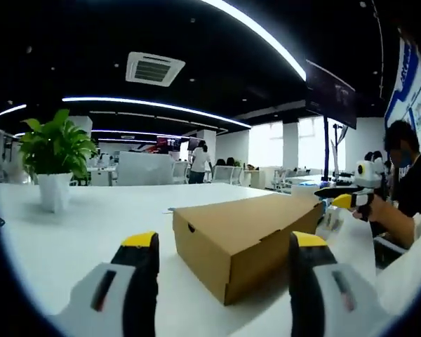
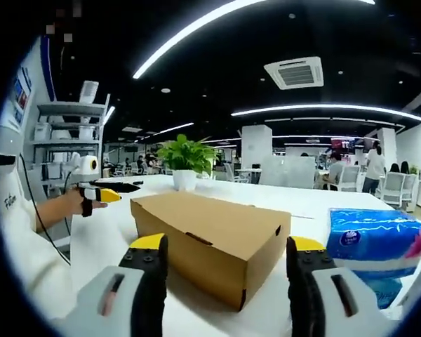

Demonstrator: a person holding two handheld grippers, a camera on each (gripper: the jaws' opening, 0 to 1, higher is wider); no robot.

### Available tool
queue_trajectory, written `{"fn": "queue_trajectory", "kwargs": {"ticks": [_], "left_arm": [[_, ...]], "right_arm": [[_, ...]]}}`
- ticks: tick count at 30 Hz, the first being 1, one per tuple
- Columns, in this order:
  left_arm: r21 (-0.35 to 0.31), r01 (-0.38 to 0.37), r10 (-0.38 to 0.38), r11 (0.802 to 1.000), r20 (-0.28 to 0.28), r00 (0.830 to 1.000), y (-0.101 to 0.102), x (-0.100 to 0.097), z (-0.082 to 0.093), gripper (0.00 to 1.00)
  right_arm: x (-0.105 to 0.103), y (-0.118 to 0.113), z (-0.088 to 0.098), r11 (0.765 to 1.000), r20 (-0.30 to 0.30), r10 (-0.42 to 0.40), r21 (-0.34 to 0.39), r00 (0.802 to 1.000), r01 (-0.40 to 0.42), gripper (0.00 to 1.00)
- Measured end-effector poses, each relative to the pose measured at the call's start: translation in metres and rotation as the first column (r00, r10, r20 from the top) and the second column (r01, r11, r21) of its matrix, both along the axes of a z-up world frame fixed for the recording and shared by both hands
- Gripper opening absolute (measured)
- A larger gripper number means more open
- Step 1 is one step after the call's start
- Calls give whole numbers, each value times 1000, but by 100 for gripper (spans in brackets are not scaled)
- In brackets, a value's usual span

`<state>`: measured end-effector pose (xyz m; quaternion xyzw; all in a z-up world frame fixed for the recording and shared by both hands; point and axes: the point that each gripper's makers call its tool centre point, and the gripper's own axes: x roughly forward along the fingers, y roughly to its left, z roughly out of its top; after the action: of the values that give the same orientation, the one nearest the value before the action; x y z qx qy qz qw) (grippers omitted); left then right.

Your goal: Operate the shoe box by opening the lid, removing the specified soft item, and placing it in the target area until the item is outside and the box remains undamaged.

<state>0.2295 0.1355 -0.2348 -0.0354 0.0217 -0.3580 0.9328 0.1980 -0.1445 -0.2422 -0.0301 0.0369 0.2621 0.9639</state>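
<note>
Right now, in the left gripper view, a plain brown cardboard shoe box (image 1: 242,235) sits closed on the smooth white table (image 1: 91,217), one sharp corner turned toward the near edge. The left gripper (image 1: 224,281) hovers before it, yellow-tipped jaws spread wide and holding nothing, with the box between and beyond them. A leafy potted plant (image 1: 55,158) stands far left with bare tabletop around it. The right gripper (image 1: 340,196) hangs at the box's far right end.

From the right gripper view, the lid lies flat on the box (image 2: 214,235). The right gripper (image 2: 228,277) is parted, untouching. A soft plastic-wrapped tissue pack (image 2: 375,246) rests just right; the left gripper (image 2: 109,191) floats far left.
</note>
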Motion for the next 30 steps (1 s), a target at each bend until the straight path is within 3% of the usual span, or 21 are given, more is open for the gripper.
{"fn": "queue_trajectory", "kwargs": {"ticks": [4, 7, 10, 23, 30], "left_arm": [[48, 25, -25, 999, -6, 1000, -8, -2, -8, 72], [75, 33, -33, 997, 0, 999, -12, -5, -12, 65], [97, 32, -33, 995, 11, 999, -15, -4, -14, 66], [139, 36, -39, 990, 19, 999, -23, 3, -19, 64], [167, 55, -59, 984, 17, 998, -32, 0, -24, 53]], "right_arm": [[4, 3, -5, 1000, -6, -3, -10, 1000, 3, 70], [6, 2, -6, 1000, 12, -9, -30, 1000, 9, 69], [8, 3, -8, 1000, 3, -9, -26, 1000, 9, 68], [21, 8, -15, 999, -15, 4, -41, 1000, -5, 65], [20, 13, -14, 998, 0, 39, -50, 999, -39, 58]]}}
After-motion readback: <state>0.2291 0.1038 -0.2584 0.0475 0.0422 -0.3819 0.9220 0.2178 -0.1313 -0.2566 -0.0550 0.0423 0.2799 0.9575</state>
